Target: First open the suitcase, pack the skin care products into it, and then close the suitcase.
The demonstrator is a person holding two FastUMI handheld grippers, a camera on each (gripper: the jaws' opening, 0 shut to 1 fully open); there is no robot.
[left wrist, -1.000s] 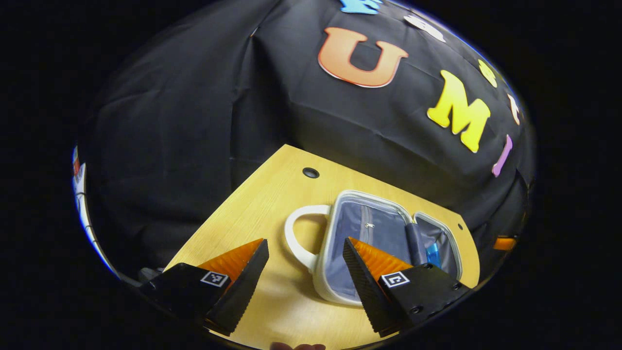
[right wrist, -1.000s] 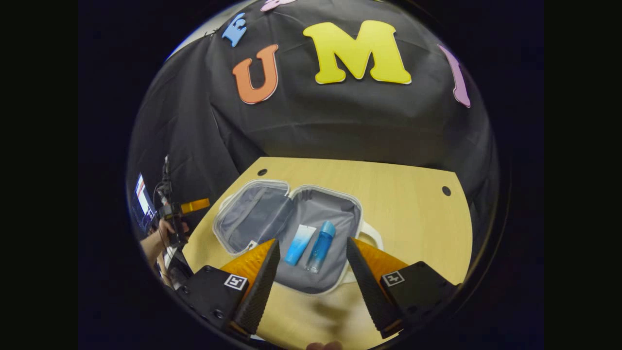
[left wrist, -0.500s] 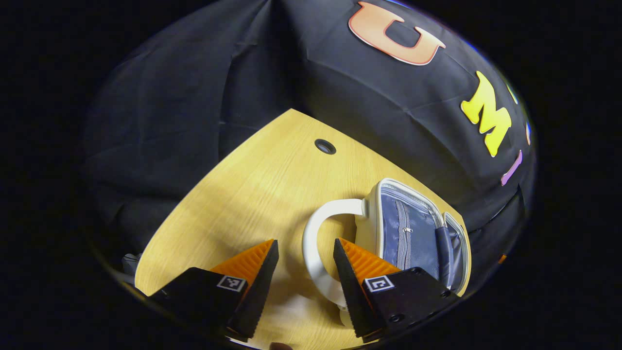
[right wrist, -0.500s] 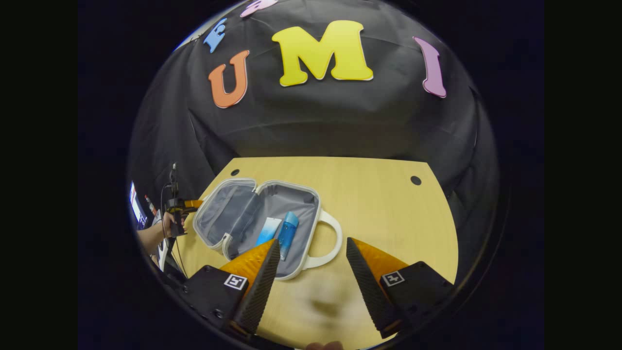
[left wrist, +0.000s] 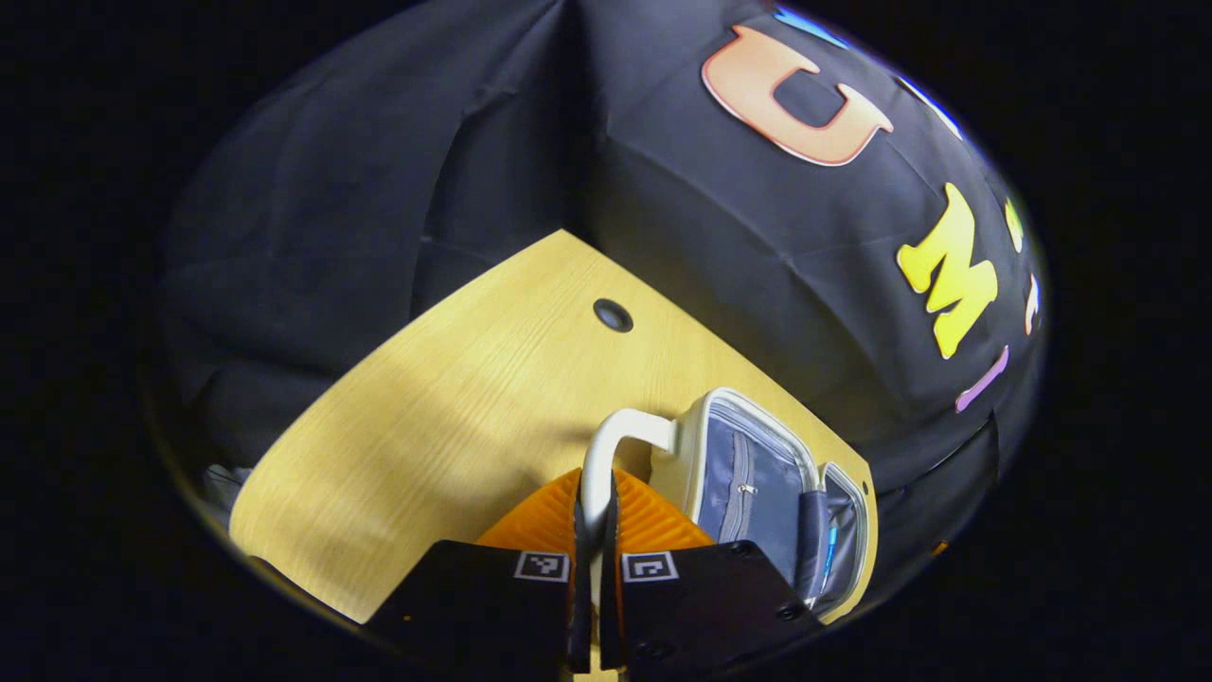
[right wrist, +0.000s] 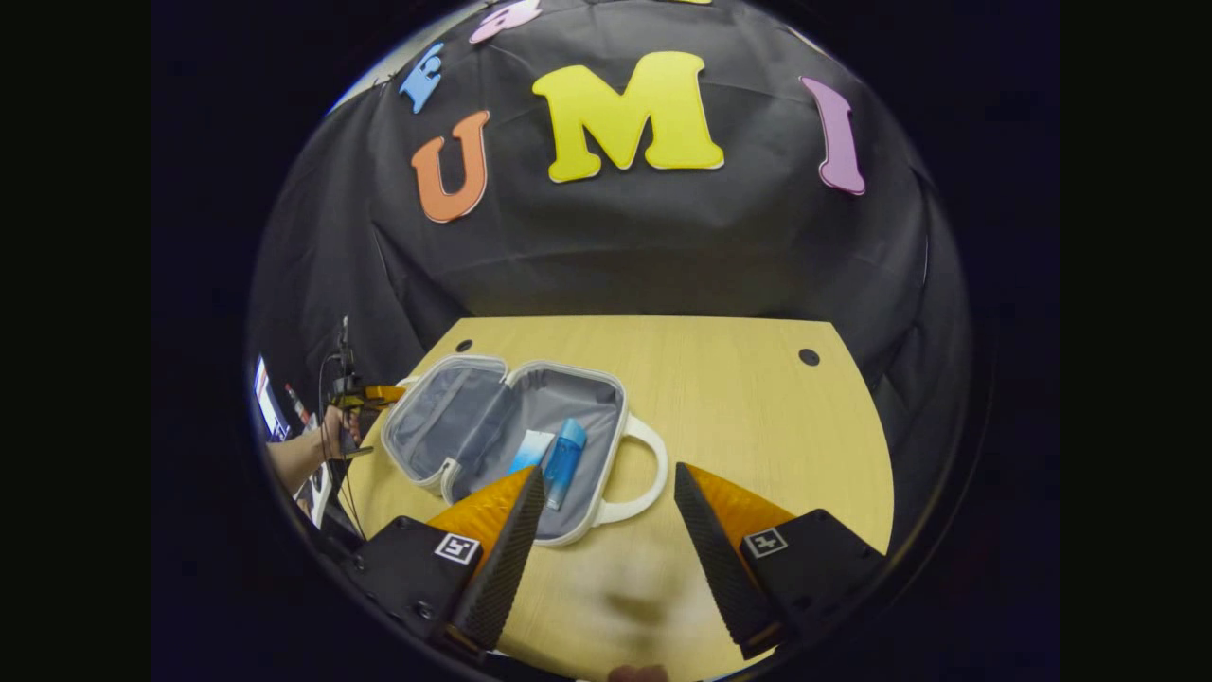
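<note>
**Left gripper pinches the suitcase handle; case lies open with products inside**

In the left gripper view, the left gripper has its two fingers pressed together on the white handle of the suitcase, with the handle's loop running down between them. The suitcase lies open on the wooden table, its grey lining and a zip pocket facing up, and a sliver of blue shows in the far half, though that part is too squeezed at the picture's edge to tell which product it is.

In the right gripper view, the right gripper hovers above the table with its jaws spread wide and nothing between them. The suitcase sits just ahead and to the left of it, both halves laid flat. In the half nearer the second handle lie a blue bottle and a white-and-blue tube, side by side and touching or nearly so. At the left edge a person's hand holds the other gripper close to the far end of the case.
</note>
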